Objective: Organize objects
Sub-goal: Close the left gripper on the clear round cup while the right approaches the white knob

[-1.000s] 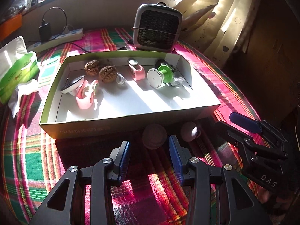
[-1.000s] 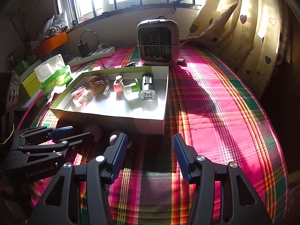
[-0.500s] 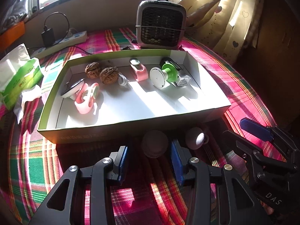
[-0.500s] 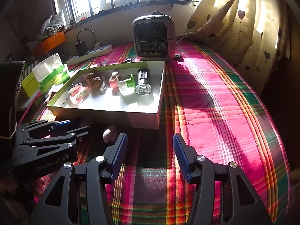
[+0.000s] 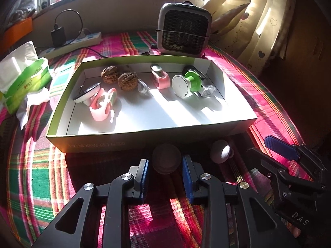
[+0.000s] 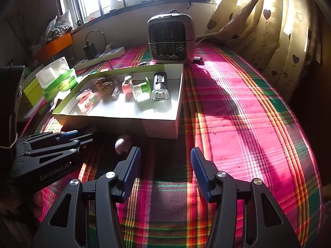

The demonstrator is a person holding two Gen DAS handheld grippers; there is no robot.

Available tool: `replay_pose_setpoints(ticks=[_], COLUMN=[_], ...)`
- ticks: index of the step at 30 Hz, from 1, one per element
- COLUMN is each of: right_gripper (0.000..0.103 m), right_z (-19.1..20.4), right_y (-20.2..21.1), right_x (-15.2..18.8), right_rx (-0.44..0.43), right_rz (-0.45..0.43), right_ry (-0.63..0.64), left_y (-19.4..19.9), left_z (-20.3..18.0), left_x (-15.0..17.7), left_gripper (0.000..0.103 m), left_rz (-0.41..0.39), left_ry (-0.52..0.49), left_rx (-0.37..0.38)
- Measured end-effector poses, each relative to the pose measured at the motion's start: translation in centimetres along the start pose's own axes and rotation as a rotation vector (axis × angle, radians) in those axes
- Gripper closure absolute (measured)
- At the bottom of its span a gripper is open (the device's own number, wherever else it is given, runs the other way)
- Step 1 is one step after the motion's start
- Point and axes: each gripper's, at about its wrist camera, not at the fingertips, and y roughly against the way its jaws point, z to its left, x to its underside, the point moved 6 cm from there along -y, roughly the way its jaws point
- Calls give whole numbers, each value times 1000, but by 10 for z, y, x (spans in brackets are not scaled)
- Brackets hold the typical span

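Observation:
A dull round ball (image 5: 166, 157) lies in shadow on the plaid cloth, just in front of the white box (image 5: 144, 142). My left gripper (image 5: 165, 163) is closing on it, blue pads (image 5: 144, 171) against its two sides. A smaller pale ball (image 5: 220, 154) sits to its right, also seen from the right wrist as the pale ball (image 6: 122, 143). My right gripper (image 6: 165, 161) stands open over bare cloth, right of that ball, with nothing between its fingers. Inside the box lie two walnuts (image 5: 128, 80), pink clips (image 5: 101, 108) and a green and white spool (image 5: 186, 83).
A grey fan heater (image 5: 184, 32) stands behind the box. A power strip (image 5: 76, 42) with a charger lies at the back left, and a green tissue pack (image 5: 22, 76) at the left. Heart-patterned curtains (image 6: 279, 31) hang on the right. Plaid cloth (image 6: 248, 124) covers the table.
My left gripper's jaws have narrowed around the round ball, which now sits between the pads. The right gripper has stayed open and in place.

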Motion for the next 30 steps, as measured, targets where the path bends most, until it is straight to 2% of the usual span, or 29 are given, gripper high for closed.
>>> replay_pose_setpoints(ticks=[17,30], right_gripper=[51,51], right_z=[35,50], right_y=[-11,-30], right_x=[1,-5], right_rx=[-55,-36], right_rz=[28,64], right_ry=[54,58], left_y=[18,18], left_z=[25,30], left_x=[22,22], left_gripper=[77,77], left_rz=[0,-10], left_ry=[14,25], left_rx=[-16,-2])
